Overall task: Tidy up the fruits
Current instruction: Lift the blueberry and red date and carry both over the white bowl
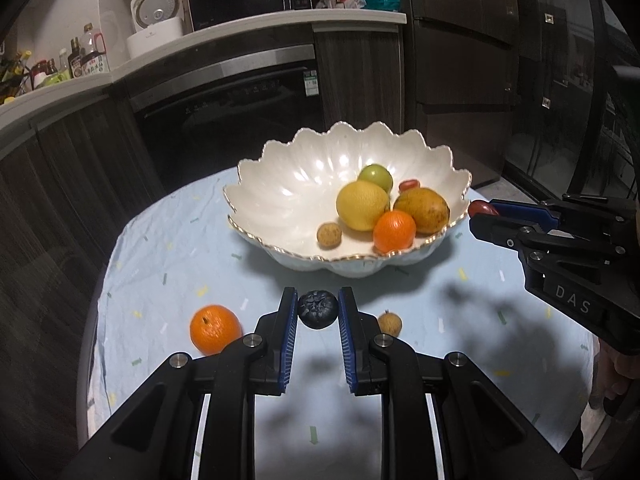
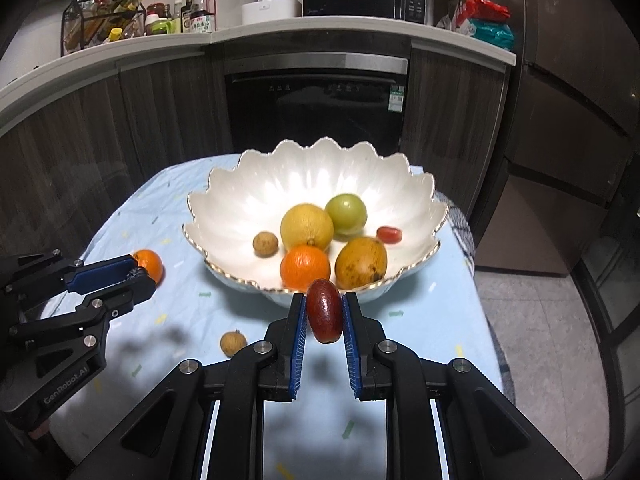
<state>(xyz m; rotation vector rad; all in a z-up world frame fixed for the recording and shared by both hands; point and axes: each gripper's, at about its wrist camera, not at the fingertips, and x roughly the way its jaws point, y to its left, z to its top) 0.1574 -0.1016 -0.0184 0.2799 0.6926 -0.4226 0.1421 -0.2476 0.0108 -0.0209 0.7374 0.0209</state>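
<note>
A white scalloped bowl (image 1: 280, 184) (image 2: 240, 200) on the light blue cloth holds a lemon (image 1: 362, 206), a green fruit (image 1: 375, 176), a brownish mango (image 1: 422, 210), an orange (image 1: 394, 231), a longan (image 1: 329, 234) and a small red tomato (image 1: 409, 185). My left gripper (image 1: 318, 308) is shut on a dark blueberry (image 1: 317, 309), held above the cloth in front of the bowl. My right gripper (image 2: 325, 312) is shut on a dark red jujube (image 2: 325, 311), held near the bowl's front right rim. The jujube also shows in the left wrist view (image 1: 482, 209).
A loose orange (image 1: 216, 329) (image 2: 150, 264) and a loose longan (image 1: 389, 323) (image 2: 233, 343) lie on the cloth (image 1: 168, 264) in front of the bowl. Dark cabinets, an oven (image 2: 316, 100) and a counter with bottles, a rice cooker and a microwave stand behind.
</note>
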